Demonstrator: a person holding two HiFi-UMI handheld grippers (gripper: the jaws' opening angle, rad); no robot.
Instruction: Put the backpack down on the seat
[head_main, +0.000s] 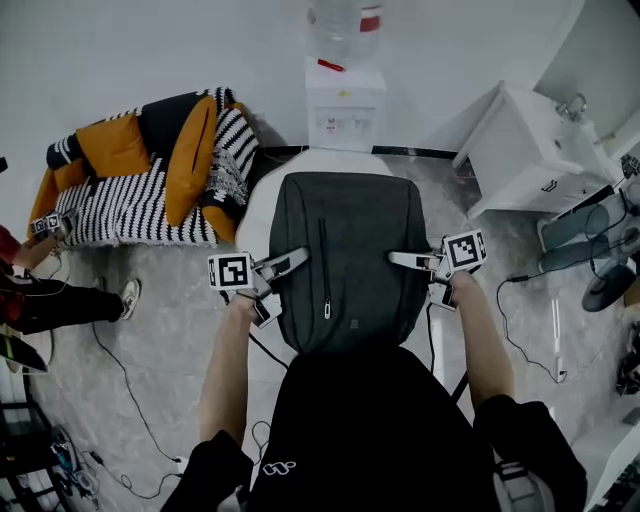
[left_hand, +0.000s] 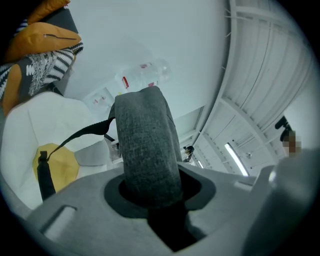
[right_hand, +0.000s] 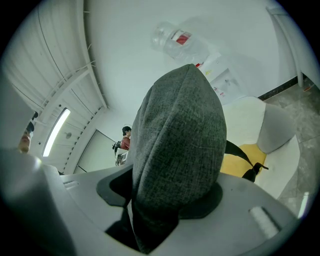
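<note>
Now the left gripper and right gripper each clamp a side of the grey backpack, upright between them, over the white seat beyond the fingertips

Between the fingers of the left gripper and the right gripper, the backpack hides most of the seat, leaving only its pale rim. Backpack fabric covers the pads in both gripper views. Far beyond the fingers, the bottle is cut off by the top edge.
</note>
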